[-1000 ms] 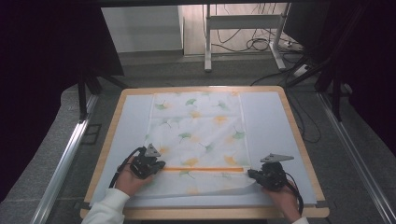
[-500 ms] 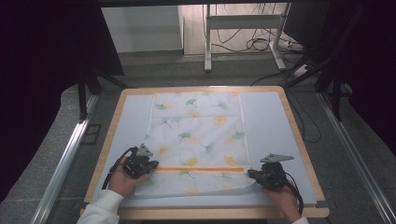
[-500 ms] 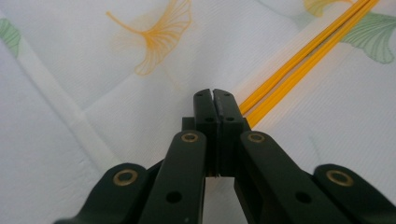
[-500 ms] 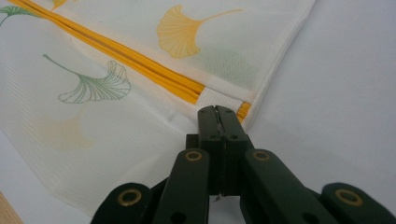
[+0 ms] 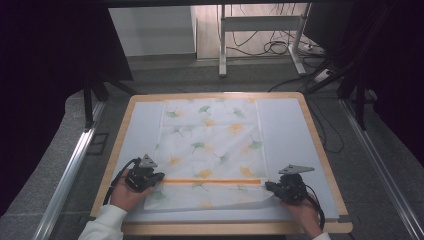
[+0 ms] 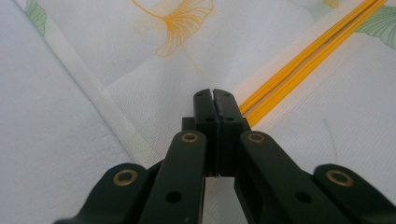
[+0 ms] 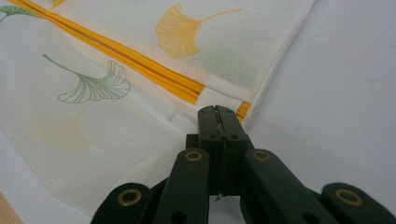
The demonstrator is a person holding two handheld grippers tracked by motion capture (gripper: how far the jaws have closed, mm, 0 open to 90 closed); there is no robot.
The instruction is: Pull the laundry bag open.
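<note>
— Two grippers, both at near end of cloth (image 5: pixel 212 150)?
— Yep. Left gripper (image 5: pixel 150 179) at cloth's left edge, right gripper (image 5: pixel 272 187) at right edge, each by an end of the orange stripe (image 5: pixel 212 181).
— Cloth where?
— Flat on white mat (image 5: pixel 287 130), mid-table (image 5: pixel 320 150), ginkgo-leaf print, near edge folded up w/ orange stripe across.
— Left jaws?
— Pressed together, left gripper view: tips (image 6: pixel 214 100) on fabric just beside stripe (image 6: pixel 299 60). Can't tell if any cloth is nipped between.
— Right?
— Same, pressed together, right gripper view: tips (image 7: pixel 217 116) at cloth corner where stripe (image 7: pixel 126 56) ends. Whether fabric's pinched, can't tell.
— Hands?
— Left hand (image 5: pixel 125 195), right hand (image 5: pixel 305 212), both at near table edge.
</note>
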